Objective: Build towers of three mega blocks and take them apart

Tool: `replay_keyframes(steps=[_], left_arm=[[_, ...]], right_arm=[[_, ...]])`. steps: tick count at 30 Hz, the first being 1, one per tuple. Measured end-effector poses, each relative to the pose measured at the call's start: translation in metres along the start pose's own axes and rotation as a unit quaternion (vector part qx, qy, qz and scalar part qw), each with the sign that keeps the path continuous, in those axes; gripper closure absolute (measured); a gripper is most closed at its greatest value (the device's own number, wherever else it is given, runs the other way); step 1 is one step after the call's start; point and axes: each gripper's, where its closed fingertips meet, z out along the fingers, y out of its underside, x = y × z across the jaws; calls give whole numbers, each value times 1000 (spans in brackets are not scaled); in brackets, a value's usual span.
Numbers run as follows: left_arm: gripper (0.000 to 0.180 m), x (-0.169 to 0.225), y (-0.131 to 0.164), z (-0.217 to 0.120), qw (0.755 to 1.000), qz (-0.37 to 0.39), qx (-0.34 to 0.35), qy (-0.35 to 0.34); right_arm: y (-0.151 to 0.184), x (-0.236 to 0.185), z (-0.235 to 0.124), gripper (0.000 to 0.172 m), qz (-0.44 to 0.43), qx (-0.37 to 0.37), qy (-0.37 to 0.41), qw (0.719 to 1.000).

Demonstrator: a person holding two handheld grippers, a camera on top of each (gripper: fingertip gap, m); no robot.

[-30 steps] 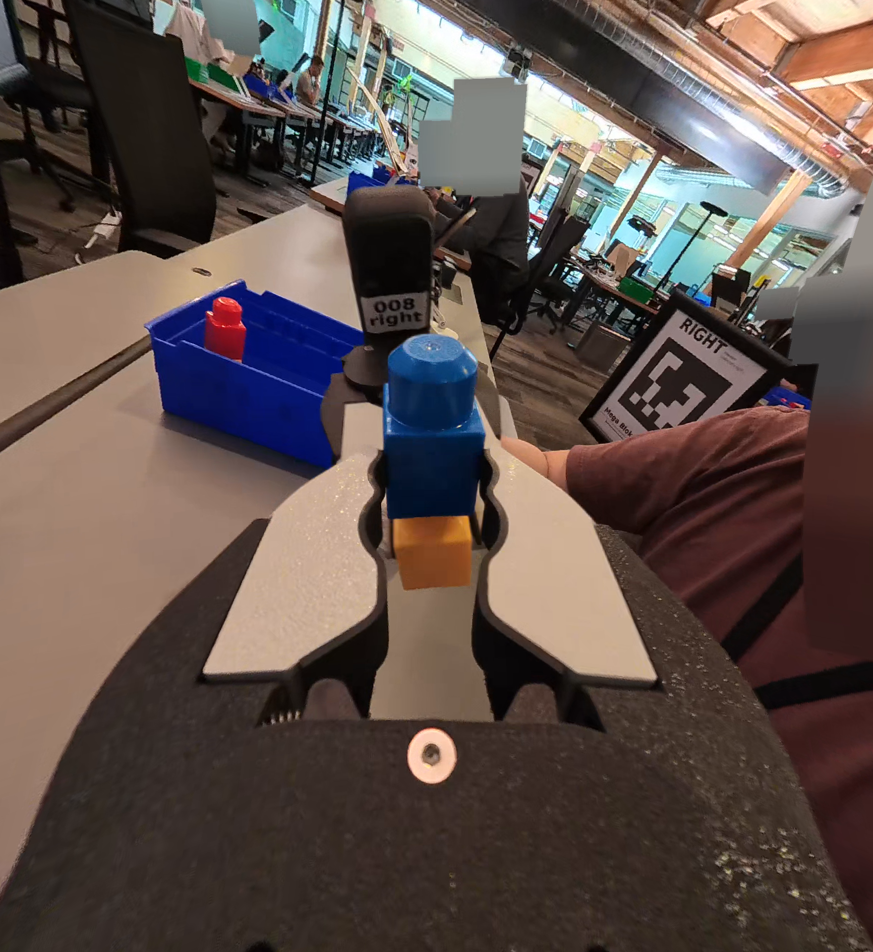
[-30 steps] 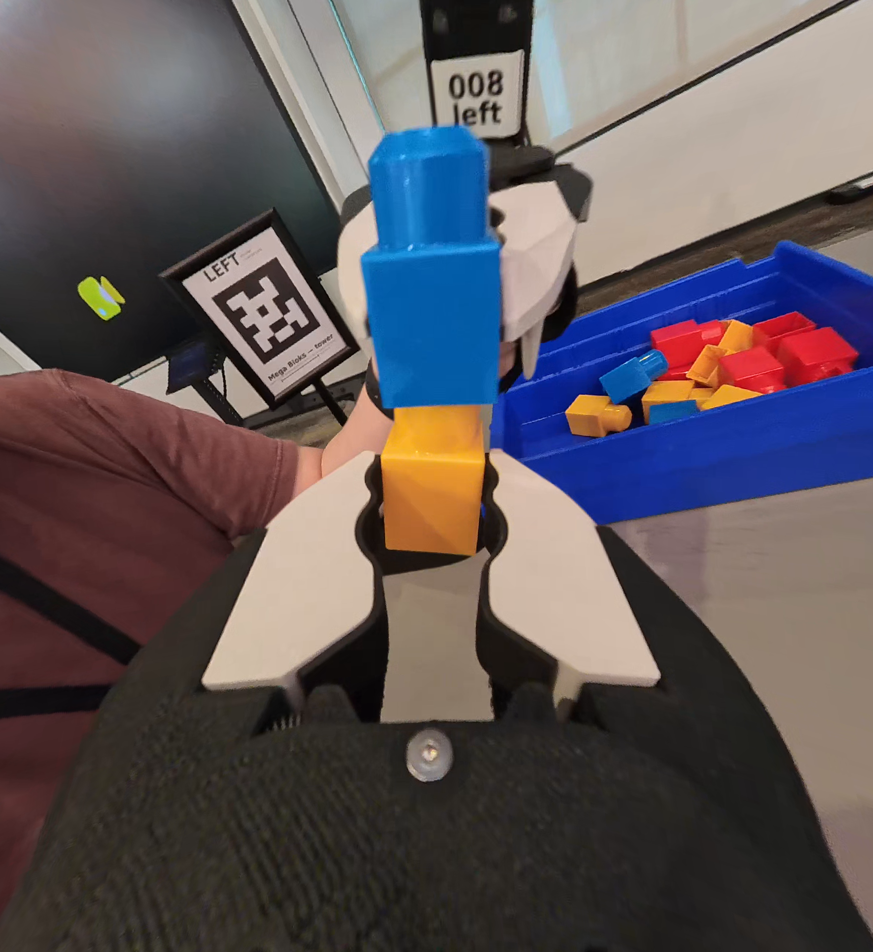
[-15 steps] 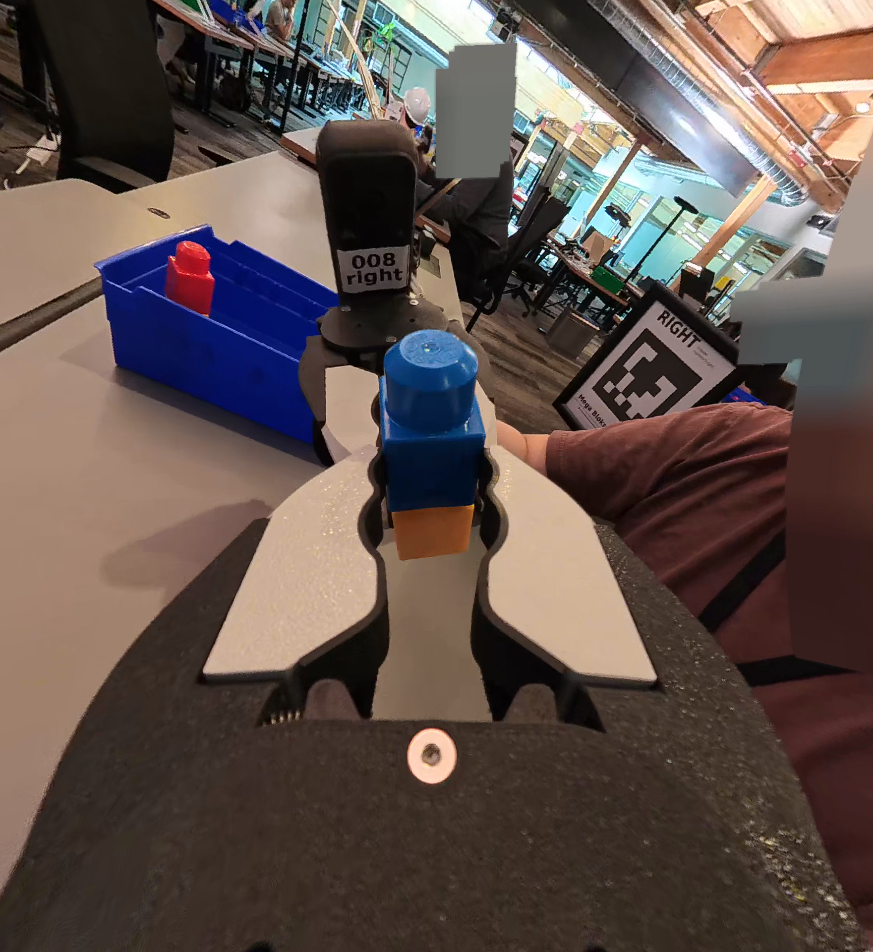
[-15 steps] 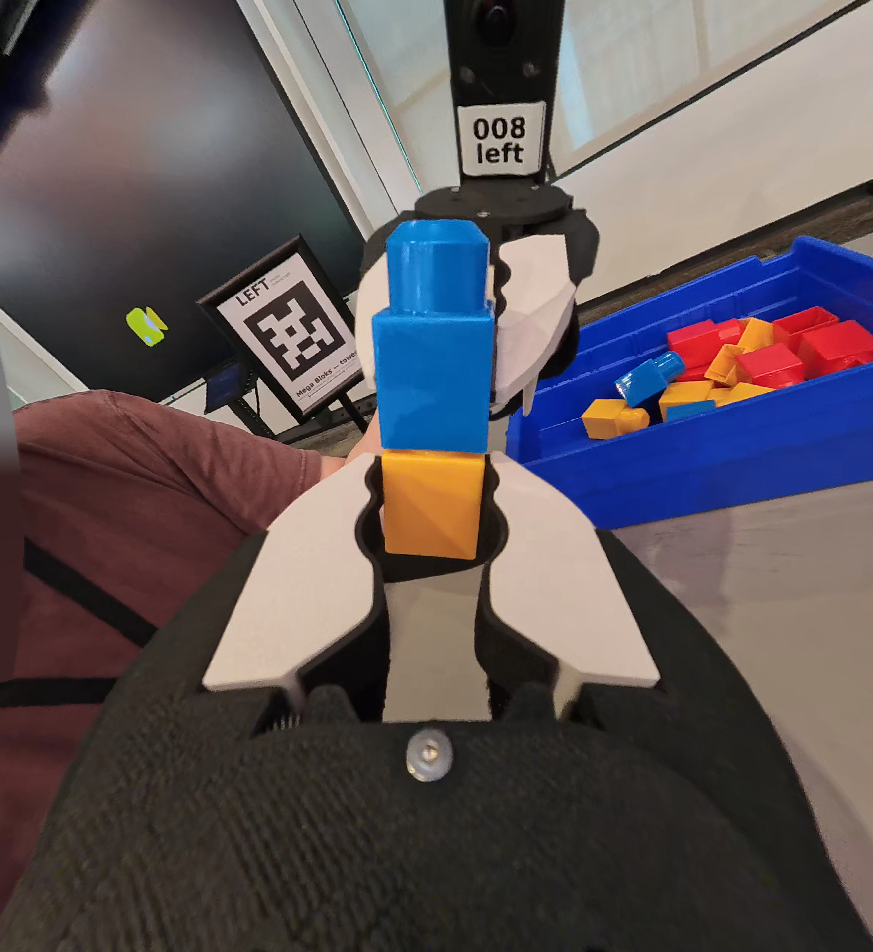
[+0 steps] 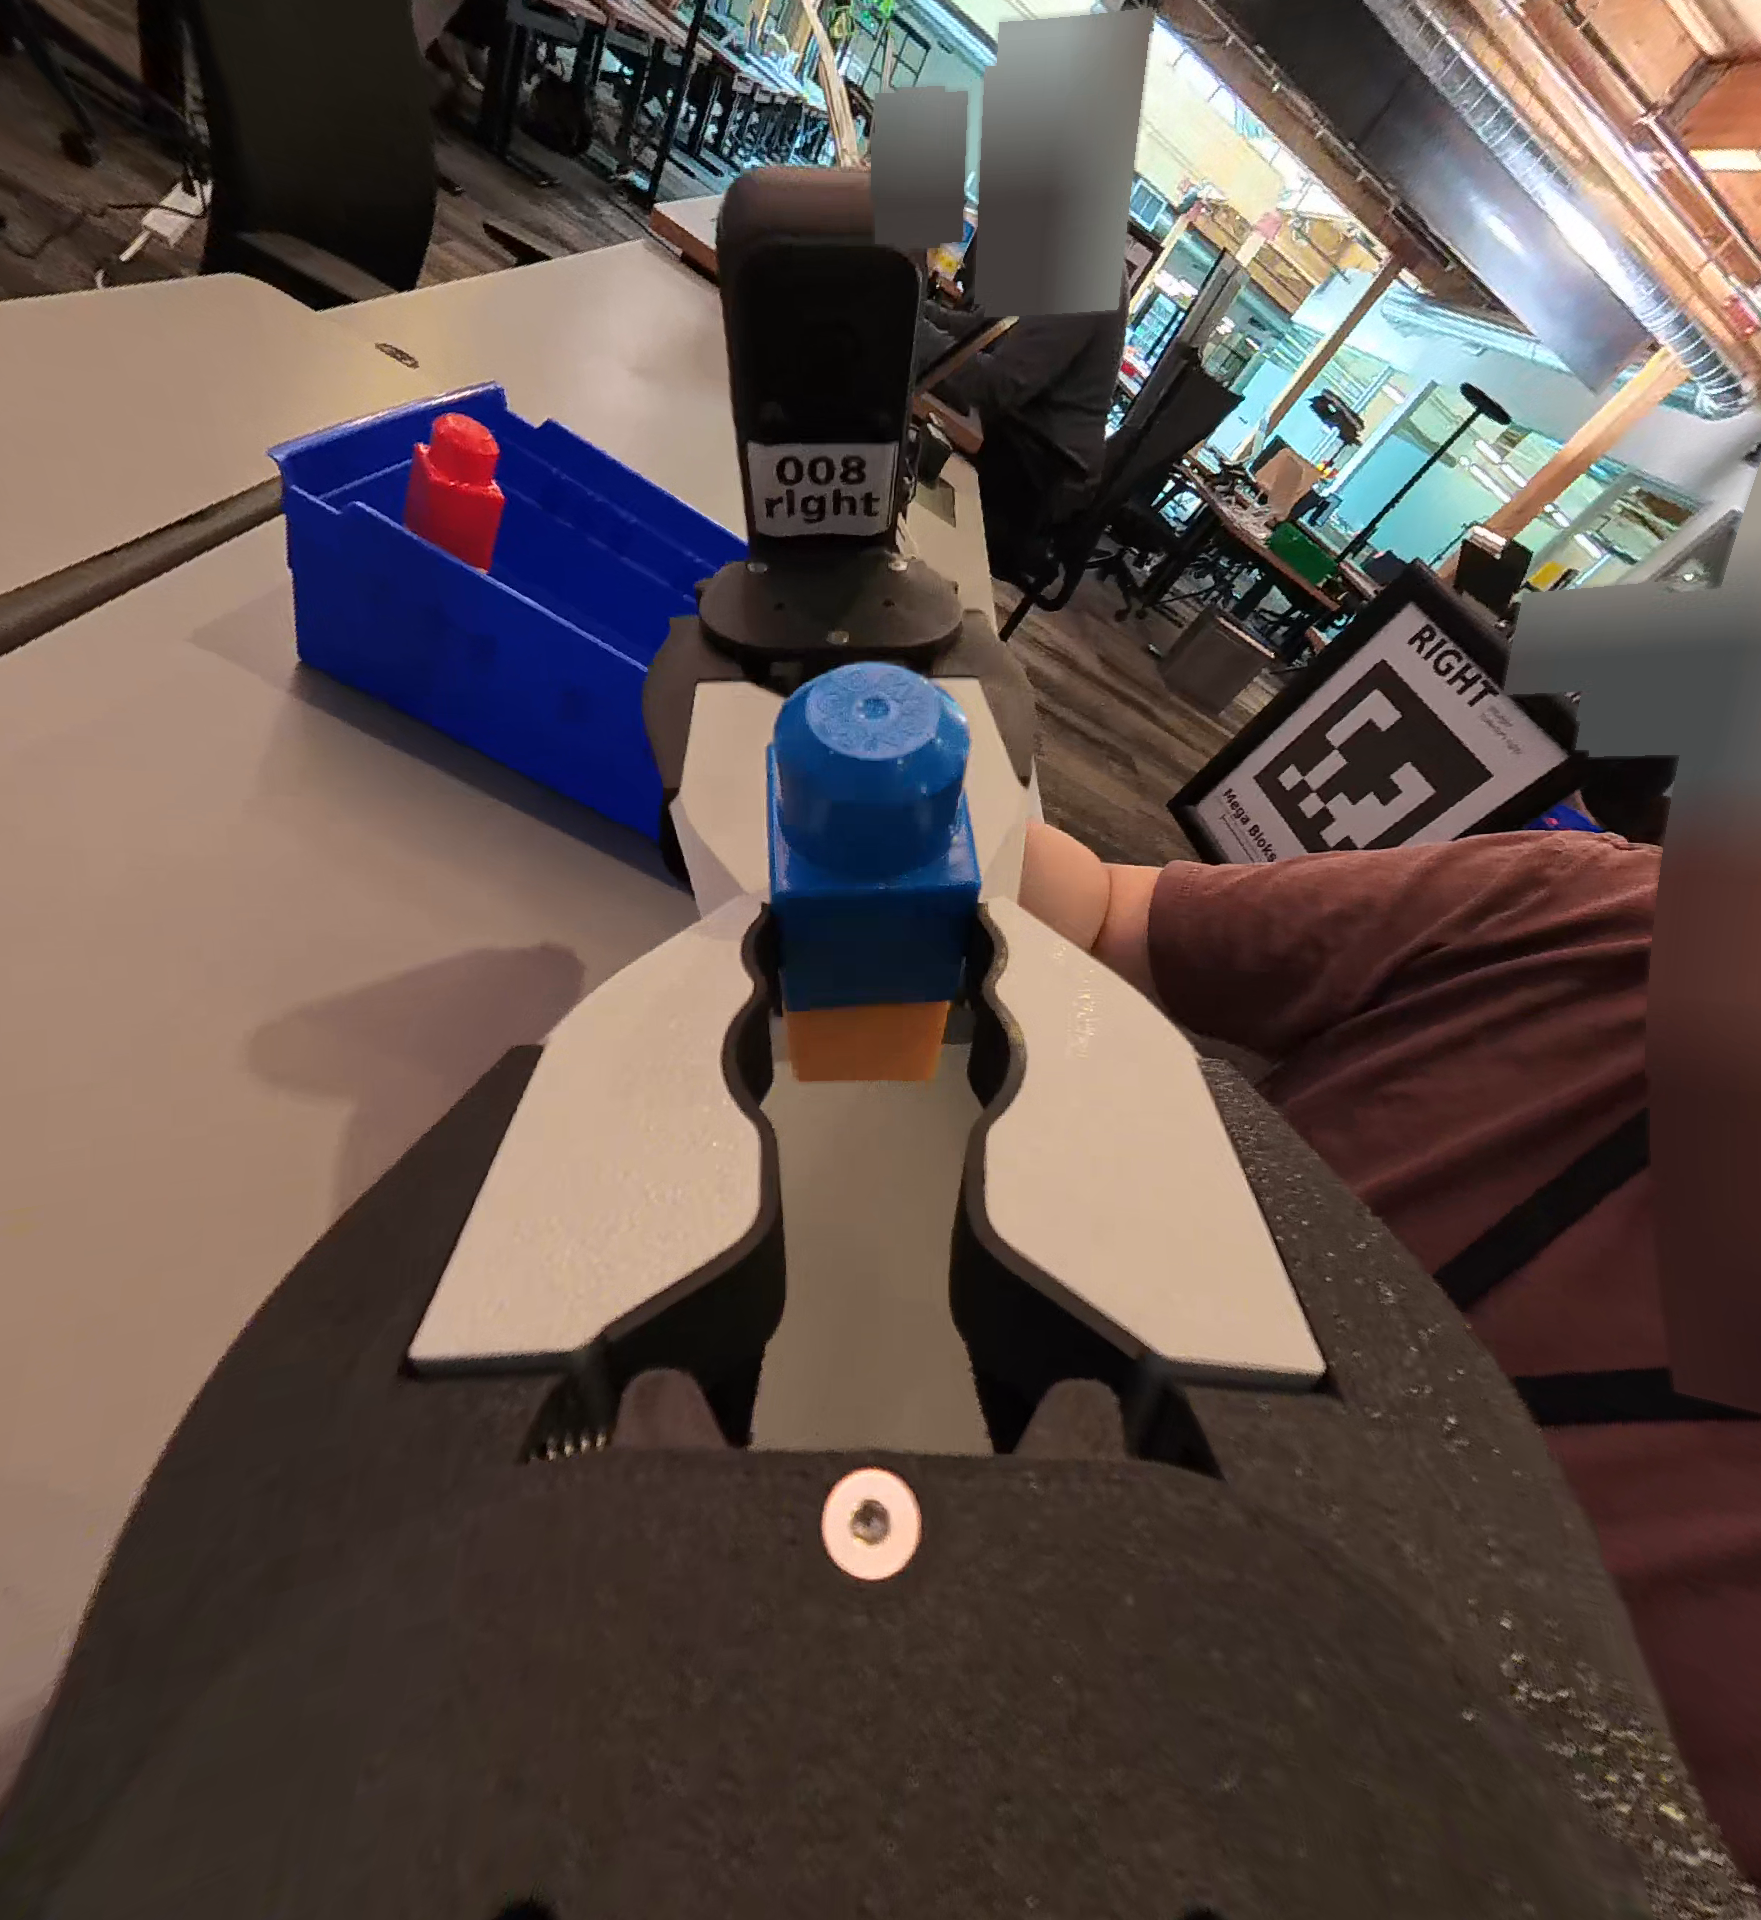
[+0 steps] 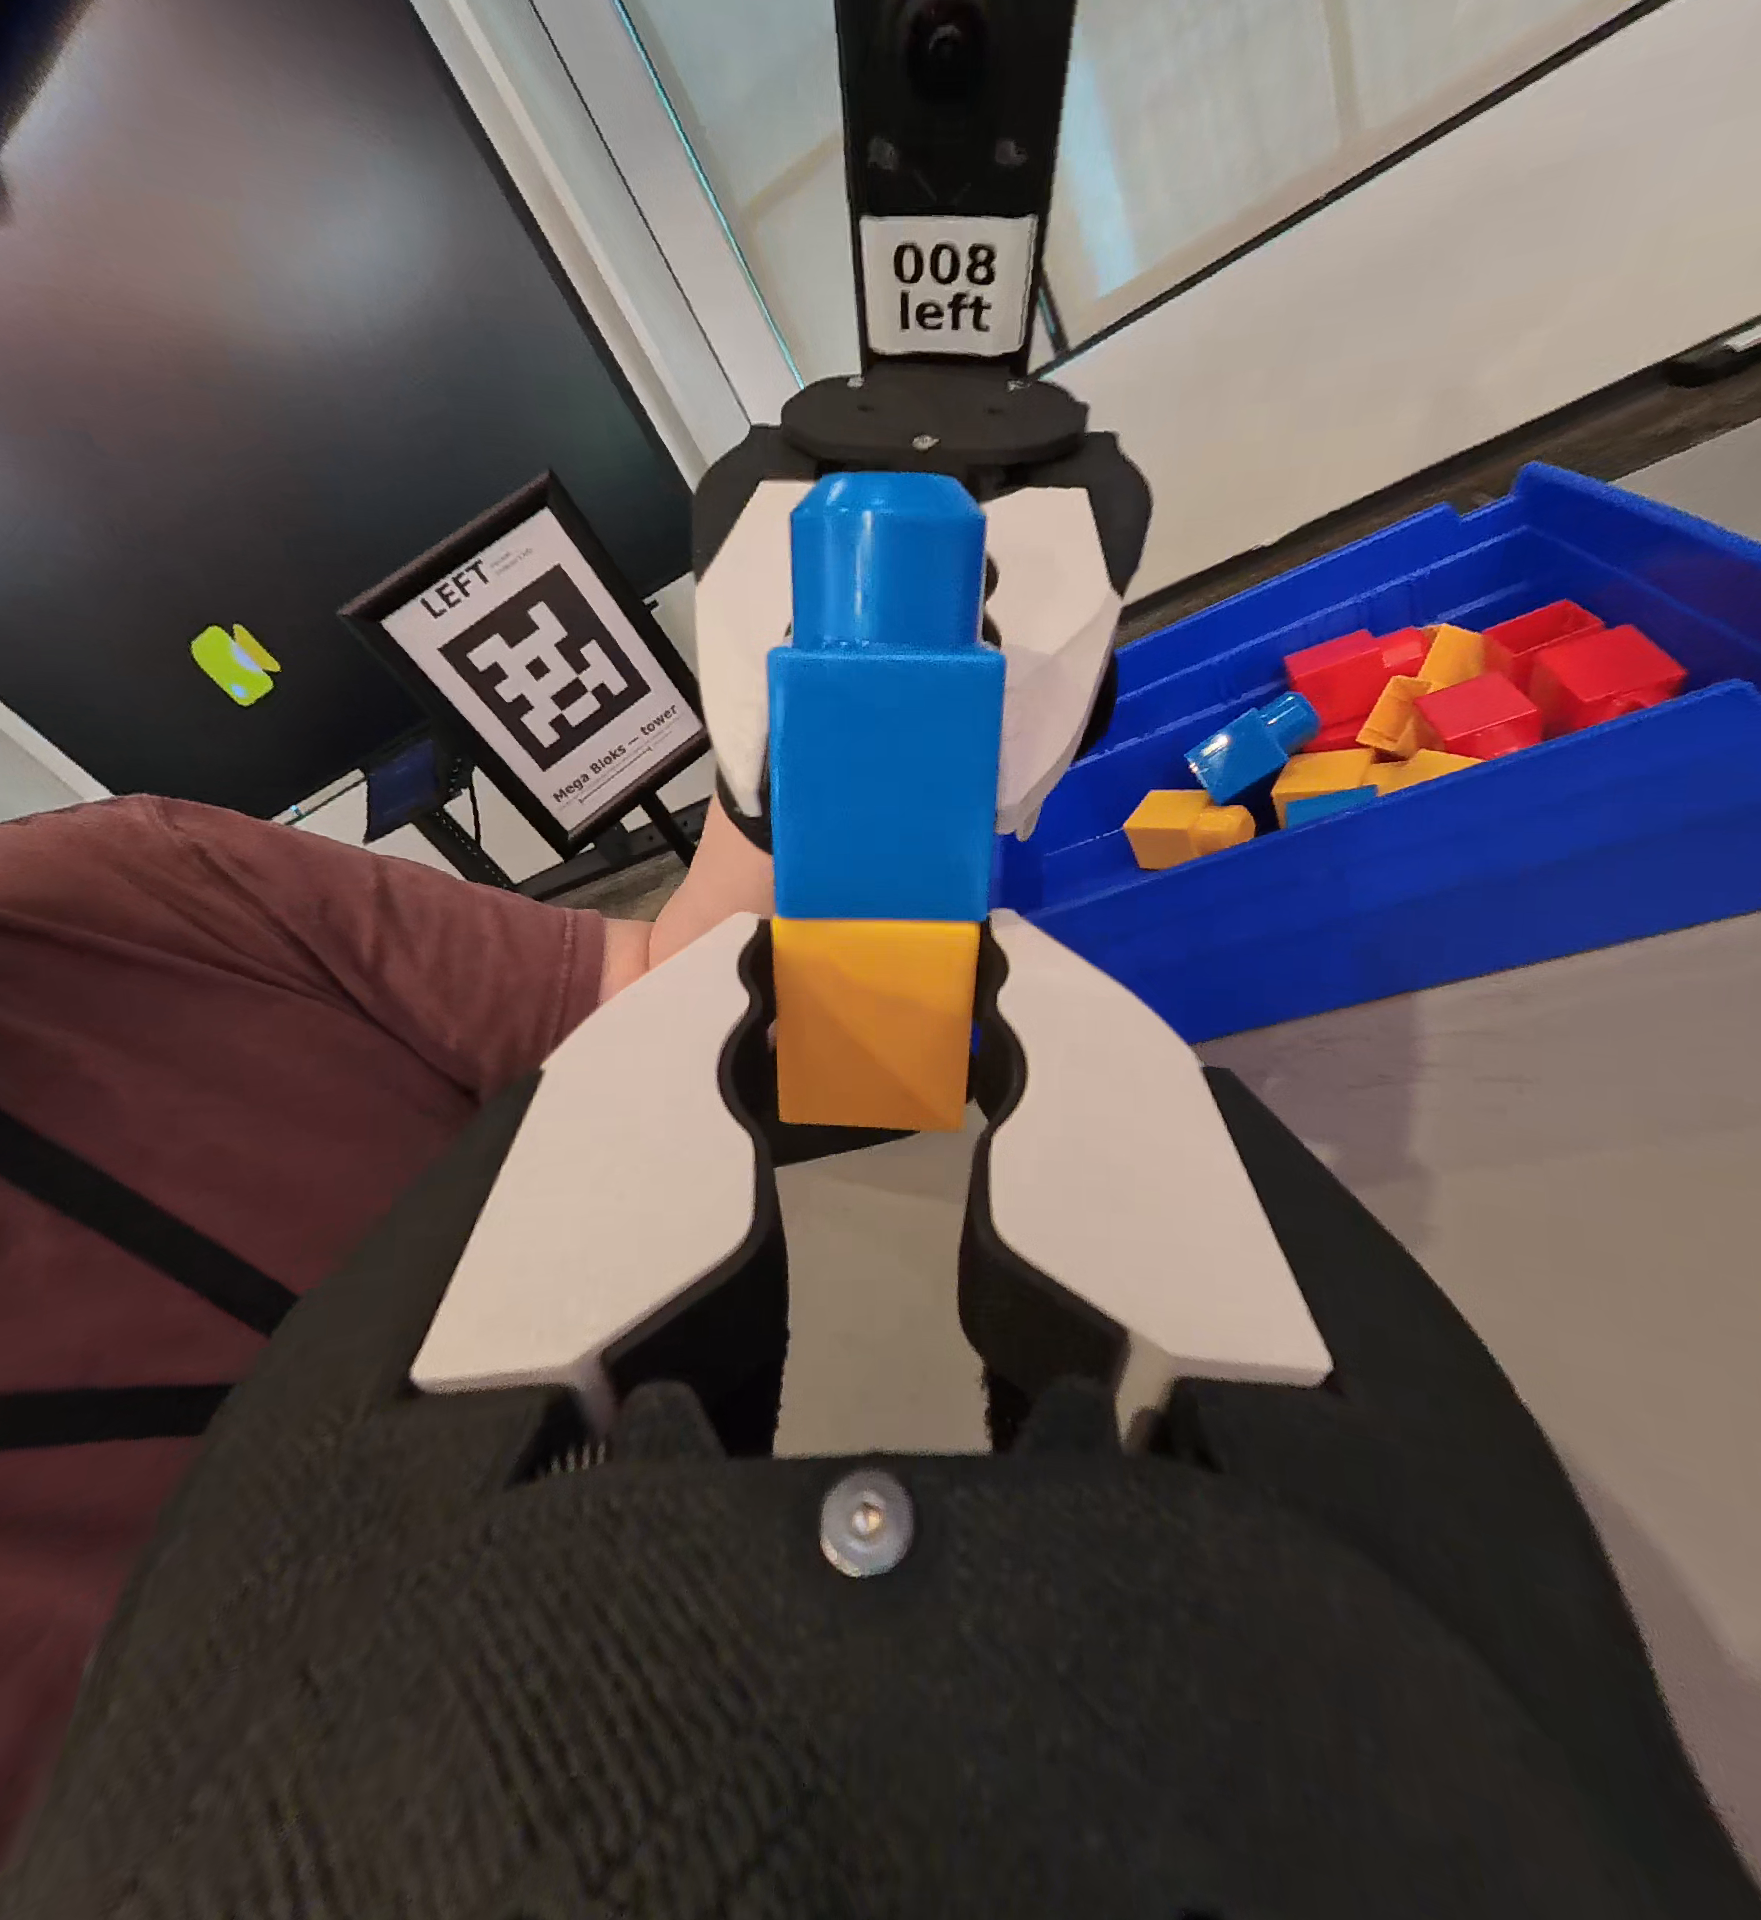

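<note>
**Two-block stack held between both grippers, now closer to the right gripper**

Since a second ago the two grippers have drawn closer to one another: in the left wrist view the right gripper (image 5: 860, 831) fills more of the frame behind the stack, and the blue bin with the red block has slid rightward and nearer. The stack itself is unchanged, a blue block sitting on a yellow one.

The left gripper (image 5: 871, 977) has its fingers (image 5: 647, 1091) closed on the blue block (image 5: 871, 914), with the notched pads pressed against its two sides; the yellow block (image 5: 865, 1044) shows just below it. From the other side, the right gripper (image 6: 871, 1029) clamps the yellow block (image 6: 871, 1023) between its fingers (image 6: 1084, 1101), and the blue block (image 6: 881, 769) rises above it with its stud on top. The stack is held in the air over the grey worktop (image 5: 128, 883).

A blue bin (image 5: 502, 644) on the worktop holds a single upright red block (image 5: 455, 499). A second blue bin (image 6: 1478, 883) contains a loose heap of red, yellow and blue blocks (image 6: 1427, 717). A framed marker sign (image 6: 543, 665) stands behind, and the person's maroon sleeve (image 5: 1427, 987) lies beside the grippers.
</note>
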Motion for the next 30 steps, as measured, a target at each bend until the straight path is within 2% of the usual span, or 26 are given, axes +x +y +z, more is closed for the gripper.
replay_keyframes(steps=[5,6,7,8,10,12,14,16,17,19,21,23,24,26,29,30], left_arm=[[147,-4,17,8,998,18,-56,-13],[180,-14,21,12,996,22,-70,-48],[180,-25,23,17,994,35,-73,-77],[180,-21,24,25,996,33,-69,-53],[180,-5,23,36,998,-21,-55,22],[180,-2,28,39,994,-68,-65,53],[172,-7,23,38,993,-93,-52,56],[174,-12,12,31,996,-79,-18,45],[169,-14,6,26,998,-62,-1,33],[143,-15,-8,18,999,-20,39,10],[135,-8,-19,15,997,23,69,2],[111,1,-30,15,993,60,104,3],[108,4,-32,17,990,75,117,0],[114,7,-34,20,985,99,142,-5],[143,9,-34,21,980,116,159,-1],[143,8,-34,20,981,117,157,-6]], right_arm=[[-19,-2,-24,136,6,39,-12,999],[-24,-12,-27,136,14,45,-43,998],[-25,-20,-29,136,18,40,-60,997],[-22,-18,-28,136,4,23,-38,999],[-21,-12,-31,135,-16,8,6,1000],[-30,-16,-40,136,-9,35,-7,999],[-35,-10,-49,136,-16,47,13,999],[-40,-6,-54,135,-16,62,22,998],[-42,-4,-56,135,-17,73,25,997],[-44,1,-55,136,-26,86,36,995],[-45,3,-51,136,-36,98,40,994],[-44,0,-45,136,-44,105,30,993],[-43,-1,-41,136,-48,105,26,993],[-41,-4,-34,136,-61,106,17,992],[-36,-7,-27,135,-71,97,4,993],[-36,-6,-26,135,-74,98,6,992]])
